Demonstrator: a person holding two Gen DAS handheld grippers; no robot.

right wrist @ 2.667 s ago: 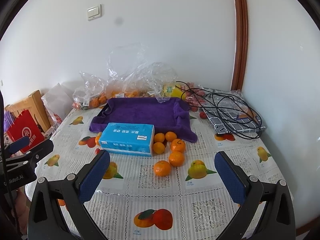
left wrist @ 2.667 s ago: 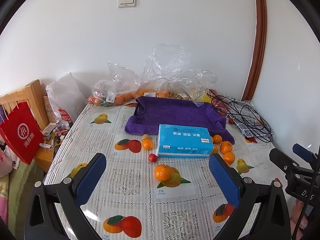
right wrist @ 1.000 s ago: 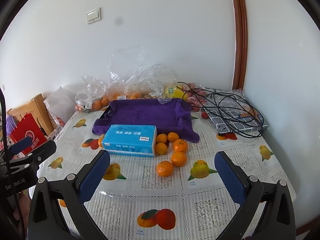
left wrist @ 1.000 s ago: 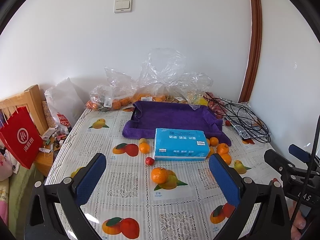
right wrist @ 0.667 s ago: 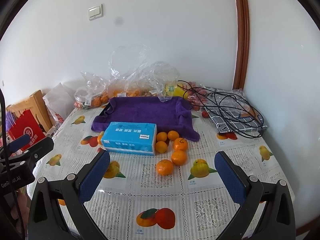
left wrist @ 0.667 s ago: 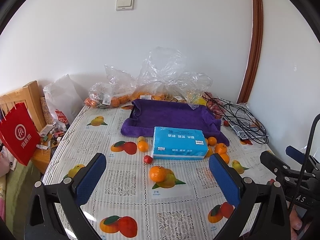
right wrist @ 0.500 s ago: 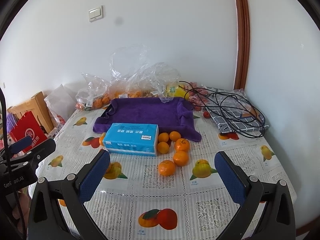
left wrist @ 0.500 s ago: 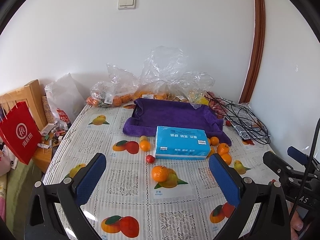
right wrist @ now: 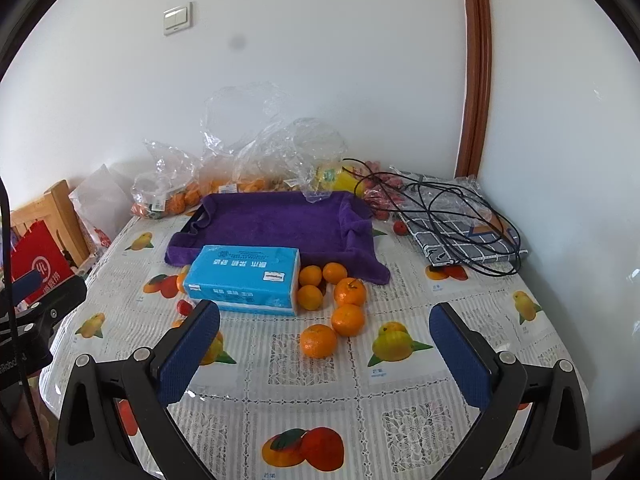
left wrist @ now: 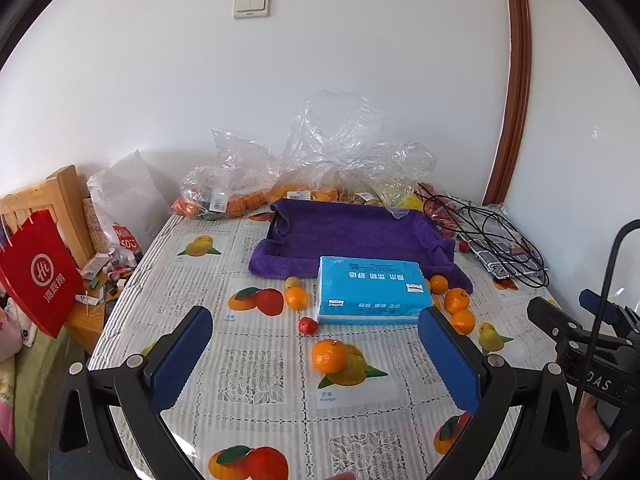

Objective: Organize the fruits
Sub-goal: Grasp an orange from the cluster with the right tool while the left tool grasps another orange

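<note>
Loose oranges lie on a fruit-print tablecloth. One orange [left wrist: 329, 356] sits alone near the middle, another [left wrist: 296, 297] left of a blue tissue box [left wrist: 373, 295], with a small red fruit [left wrist: 307, 325] between them. Several oranges [right wrist: 349, 291] cluster right of the tissue box [right wrist: 246, 279], the nearest orange [right wrist: 318, 340] lying in front. A tray draped in a purple towel [right wrist: 276, 220] stands behind. My left gripper [left wrist: 316, 358] hangs open above the table's near part. My right gripper [right wrist: 324, 354] is open too, holding nothing.
Clear plastic bags of fruit [left wrist: 320, 176] line the wall. Black cables on a checked packet [right wrist: 460, 220] lie at the back right. A red paper bag [left wrist: 38, 272] and a wooden chair [left wrist: 66, 200] stand off the table's left edge. A hand [left wrist: 596, 436] holds the other gripper.
Both grippers stay open; the views drift slightly, backing off and then easing toward the table. Nothing on the table has moved.
</note>
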